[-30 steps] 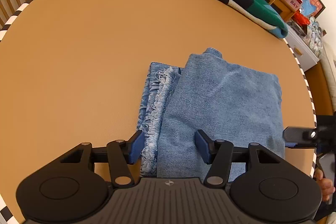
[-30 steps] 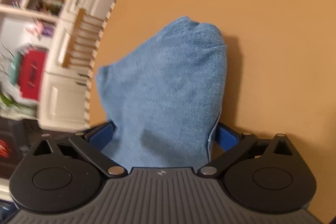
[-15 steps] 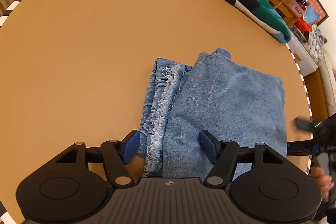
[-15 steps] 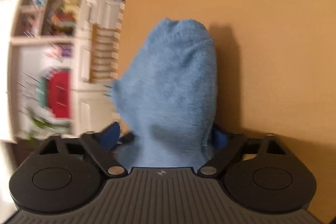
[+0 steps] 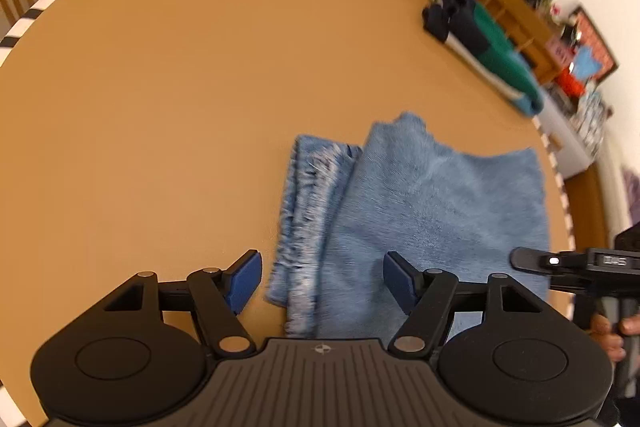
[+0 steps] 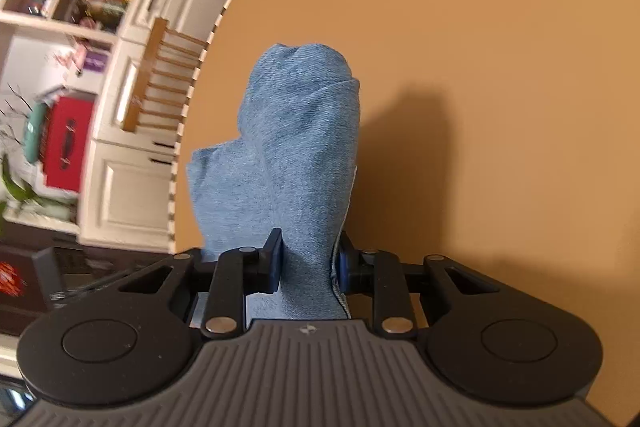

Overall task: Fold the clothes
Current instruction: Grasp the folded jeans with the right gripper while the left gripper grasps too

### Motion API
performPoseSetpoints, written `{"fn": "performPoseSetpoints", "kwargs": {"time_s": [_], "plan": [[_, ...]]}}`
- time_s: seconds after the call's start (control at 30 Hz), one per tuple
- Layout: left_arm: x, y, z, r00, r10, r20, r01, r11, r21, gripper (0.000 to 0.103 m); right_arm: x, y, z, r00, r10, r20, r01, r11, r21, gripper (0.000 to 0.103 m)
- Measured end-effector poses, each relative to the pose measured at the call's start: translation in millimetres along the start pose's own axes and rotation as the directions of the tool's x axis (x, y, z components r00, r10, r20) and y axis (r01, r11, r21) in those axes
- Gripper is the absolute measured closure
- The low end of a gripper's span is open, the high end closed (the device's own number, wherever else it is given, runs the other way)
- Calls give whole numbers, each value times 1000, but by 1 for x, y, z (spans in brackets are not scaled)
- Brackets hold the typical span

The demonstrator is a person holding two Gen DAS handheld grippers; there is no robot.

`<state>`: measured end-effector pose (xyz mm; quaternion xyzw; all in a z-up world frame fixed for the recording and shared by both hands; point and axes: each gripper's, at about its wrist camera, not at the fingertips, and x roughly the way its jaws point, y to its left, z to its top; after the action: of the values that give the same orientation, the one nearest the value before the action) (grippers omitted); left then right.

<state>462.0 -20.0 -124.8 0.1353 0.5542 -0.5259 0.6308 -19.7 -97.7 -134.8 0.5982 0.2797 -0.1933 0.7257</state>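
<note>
— Where are the jeans from your side?

— I see the folded jeans (image 5: 420, 211) lying flat on the round table (image 5: 160, 99), straight ahead of my left gripper (image 5: 322, 281). Its jaws are opening, and they stand wide with the near frayed hem (image 5: 304, 251) between them; neither blue pad touches the denim in the left wrist view. The left pad sits over bare table just beside the hem, the right pad over the broad smooth panel.

— And the right one?

— My right gripper (image 6: 308, 267) has its jaws closing, narrow now, with a bunched fold of the jeans (image 6: 296, 155) between them. Both pads press into the cloth, which rises ahead of the jaws in a rounded hump and throws a shadow to the right of them.

— Can you see one tool from the other?

— Yes: in the left wrist view the right gripper (image 5: 532, 261) reaches in at the right of my jaws, at the jeans' edge, with a hand (image 5: 612, 335) on its handle.

— Anything else?

— A dark, green and white garment (image 5: 488, 51) lies far beyond the jaws by the table's striped rim.
</note>
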Motion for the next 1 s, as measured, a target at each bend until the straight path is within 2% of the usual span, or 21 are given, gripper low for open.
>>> {"fn": "performPoseSetpoints", "kwargs": {"time_s": [0.17,0.27,0.37,0.5,0.6,0.67,0.87,1.0], "plan": [[-12,35,-8,993,-109,48,114,987,-114,29,-26,-16,21,993,-104,-60,103,995,-19,77],[-12,51,-12,993,-107,56,112,989,-95,28,-41,-26,31,978,-187,-92,183,982,-52,76],[1,42,-10,994,-97,48,100,994,-50,24,-49,-24,37,954,-280,-112,266,956,-123,75],[14,27,-5,991,-126,50,127,992,-14,21,-46,-10,46,918,-372,-136,340,916,-212,74],[29,20,2,988,-147,47,148,989,-15,21,-44,-9,45,904,-401,-150,363,903,-229,74],[39,16,6,990,-137,41,137,990,-19,21,-44,-8,44,897,-414,-157,374,898,-232,74],[51,28,22,993,-110,32,111,994,-22,21,-53,-16,38,896,-412,-168,374,902,-215,73],[58,42,30,993,-119,17,120,992,-49,20,-58,-21,33,897,-407,-173,372,906,-201,73]]}}
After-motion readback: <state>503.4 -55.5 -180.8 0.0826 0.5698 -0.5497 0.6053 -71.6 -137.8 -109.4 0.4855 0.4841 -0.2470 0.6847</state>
